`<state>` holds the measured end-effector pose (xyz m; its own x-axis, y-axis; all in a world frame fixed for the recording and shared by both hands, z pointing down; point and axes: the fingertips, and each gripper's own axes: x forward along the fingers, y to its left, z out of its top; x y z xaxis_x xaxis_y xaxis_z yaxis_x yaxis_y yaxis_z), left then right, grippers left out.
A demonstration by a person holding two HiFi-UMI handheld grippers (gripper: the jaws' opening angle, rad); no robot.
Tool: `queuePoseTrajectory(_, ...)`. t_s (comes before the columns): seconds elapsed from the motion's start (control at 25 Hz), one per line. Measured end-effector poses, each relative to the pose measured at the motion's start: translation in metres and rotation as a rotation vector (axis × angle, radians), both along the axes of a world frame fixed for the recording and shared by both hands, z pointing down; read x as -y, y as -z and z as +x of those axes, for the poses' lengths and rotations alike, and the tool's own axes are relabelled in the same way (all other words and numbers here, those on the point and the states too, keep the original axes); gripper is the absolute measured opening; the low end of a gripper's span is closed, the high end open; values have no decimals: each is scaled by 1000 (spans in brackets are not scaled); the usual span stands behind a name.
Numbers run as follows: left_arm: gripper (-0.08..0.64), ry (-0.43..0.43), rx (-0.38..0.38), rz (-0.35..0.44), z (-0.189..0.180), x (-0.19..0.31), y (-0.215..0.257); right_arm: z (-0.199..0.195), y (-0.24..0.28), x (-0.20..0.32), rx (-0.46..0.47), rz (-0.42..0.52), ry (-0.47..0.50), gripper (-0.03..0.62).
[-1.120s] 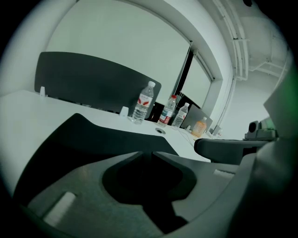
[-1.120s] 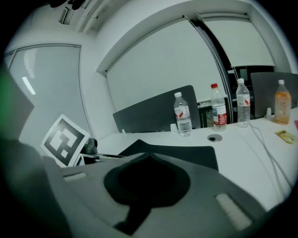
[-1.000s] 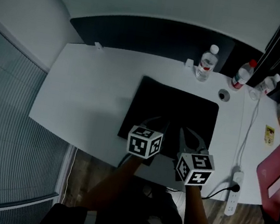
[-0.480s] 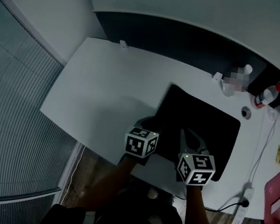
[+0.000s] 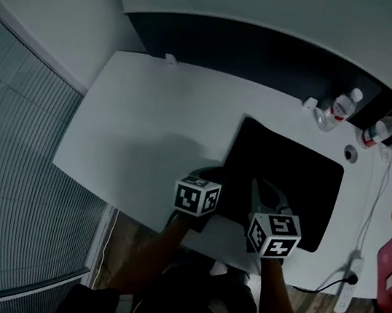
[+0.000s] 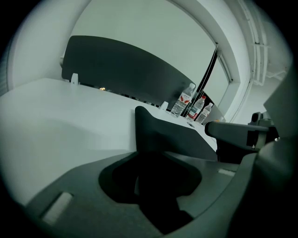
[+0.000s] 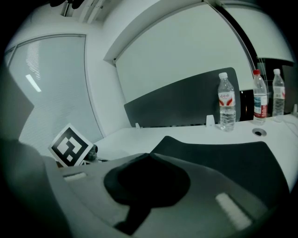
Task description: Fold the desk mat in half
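Observation:
The black desk mat point(image 5: 285, 177) lies on the white desk point(image 5: 148, 130), right of centre. My left gripper point(image 5: 215, 177) is at the mat's near-left corner. In the left gripper view its jaws are opening, and the mat's edge point(image 6: 172, 135) runs into the gap of the left gripper point(image 6: 153, 160) without being pressed. My right gripper point(image 5: 267, 196) is over the mat's near edge. In the right gripper view the tips of the right gripper point(image 7: 145, 157) meet on the near edge of the mat point(image 7: 223, 158).
Water bottles point(image 5: 340, 107) point(image 5: 379, 129) stand at the desk's far right, near a round cable hole point(image 5: 351, 153). A power strip point(image 5: 348, 283) and its cable lie at the right front. A dark partition point(image 5: 271, 53) backs the desk. The desk's front edge is just under both grippers.
My left gripper's jaws have spread apart at the mat's corner. The head view has swung, so the desk and mat sit further right. Both grippers stay at the near edge.

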<state>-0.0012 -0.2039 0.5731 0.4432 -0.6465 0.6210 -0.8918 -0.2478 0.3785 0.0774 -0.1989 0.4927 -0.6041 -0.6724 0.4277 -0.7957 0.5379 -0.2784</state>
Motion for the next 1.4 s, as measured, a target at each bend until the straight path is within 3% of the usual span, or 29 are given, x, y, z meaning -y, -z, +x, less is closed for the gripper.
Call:
queuePoseTrajectory(0.16, 51, 3, -25, -11, 3, 0, 2, 8, -3, -2, -6, -9, -28, 2)
queuePoseTrajectory(0.24, 32, 1, -29, 4, 8, 1, 11, 12, -3, -4, -5, -6, -37, 2)
queuePoseTrajectory(0.72, 25, -50, -47, 90, 57, -5, 61, 57, 10, -16, 8, 19, -86, 2)
queuePoseTrajectory(1.4, 25, -191, -95, 147, 189, -13, 91, 169, 22, -34, 12, 36, -212, 2)
